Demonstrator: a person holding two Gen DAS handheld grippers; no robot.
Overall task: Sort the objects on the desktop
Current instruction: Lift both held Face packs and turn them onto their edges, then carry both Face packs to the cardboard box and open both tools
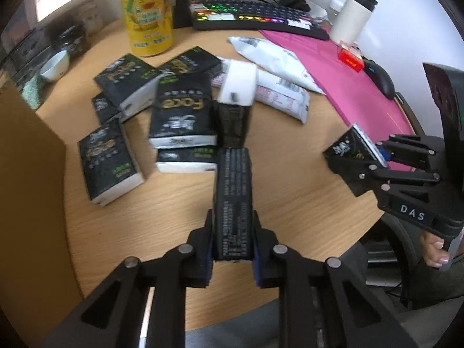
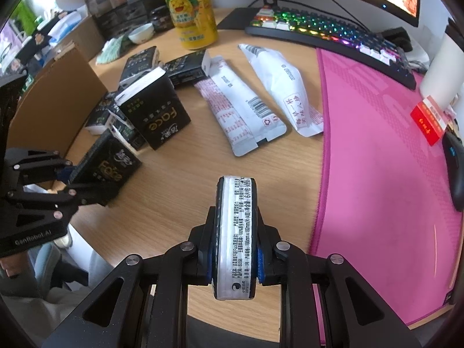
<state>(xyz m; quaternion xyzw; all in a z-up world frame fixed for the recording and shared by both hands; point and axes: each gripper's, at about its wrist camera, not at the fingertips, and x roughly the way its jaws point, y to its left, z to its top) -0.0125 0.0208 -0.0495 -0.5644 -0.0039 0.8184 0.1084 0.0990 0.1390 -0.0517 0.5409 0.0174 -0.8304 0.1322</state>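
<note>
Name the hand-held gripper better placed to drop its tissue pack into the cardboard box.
Left. The left hand-held gripper with its tissue pack is right beside the cardboard box.

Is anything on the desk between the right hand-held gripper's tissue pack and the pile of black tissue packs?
Nothing visible: the right hand-held gripper holds its tissue pack over bare wood, open up to the pile. The left hand-held gripper sits off to the side.

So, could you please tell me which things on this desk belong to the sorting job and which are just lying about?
Job:
left gripper and its tissue pack
right gripper and its tissue pack
loose tissue packs
two white sachets

Probably lying about:
pineapple can
keyboard
mouse
pink mat
small bowl
</note>
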